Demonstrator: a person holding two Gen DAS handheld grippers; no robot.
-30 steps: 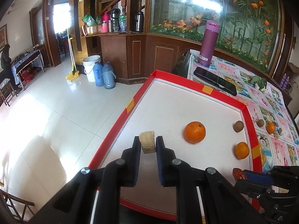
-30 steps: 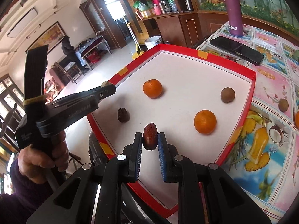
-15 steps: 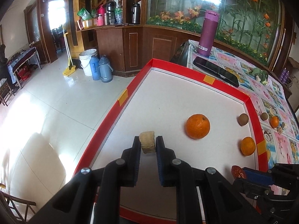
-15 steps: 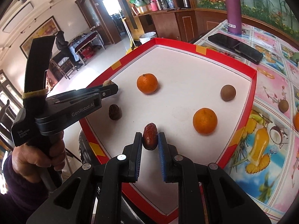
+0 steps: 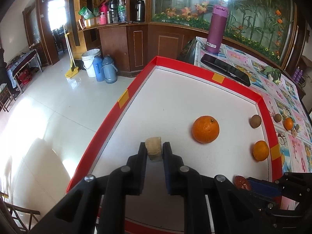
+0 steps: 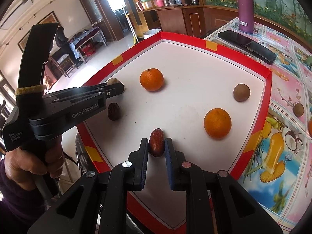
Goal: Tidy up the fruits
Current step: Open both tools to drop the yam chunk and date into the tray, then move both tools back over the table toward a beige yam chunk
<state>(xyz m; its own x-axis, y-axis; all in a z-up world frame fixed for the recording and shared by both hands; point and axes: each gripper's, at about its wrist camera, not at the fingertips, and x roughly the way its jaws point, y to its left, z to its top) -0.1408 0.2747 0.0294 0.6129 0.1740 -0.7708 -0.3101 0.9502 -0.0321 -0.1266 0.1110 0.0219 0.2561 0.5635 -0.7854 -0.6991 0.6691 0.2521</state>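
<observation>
While the red-rimmed tray (image 5: 124, 99) already carries 2 oranges, the larger orange (image 5: 205, 129) near the middle and the smaller orange (image 5: 261, 150) by the right rim, along with a round brown fruit (image 5: 255, 121) and a dark wrinkled date (image 6: 113, 111), the carrying step is judged to be in hand. The left gripper (image 5: 154, 153) is clenched on a pale tan fruit piece (image 5: 153, 148) and the right gripper (image 6: 156, 146) on a reddish-brown date (image 6: 156, 144), both held over the white tray floor. A setting-down beside like fruit is judged to come next, calling for each piece to be lowered before the jaws are released.
</observation>
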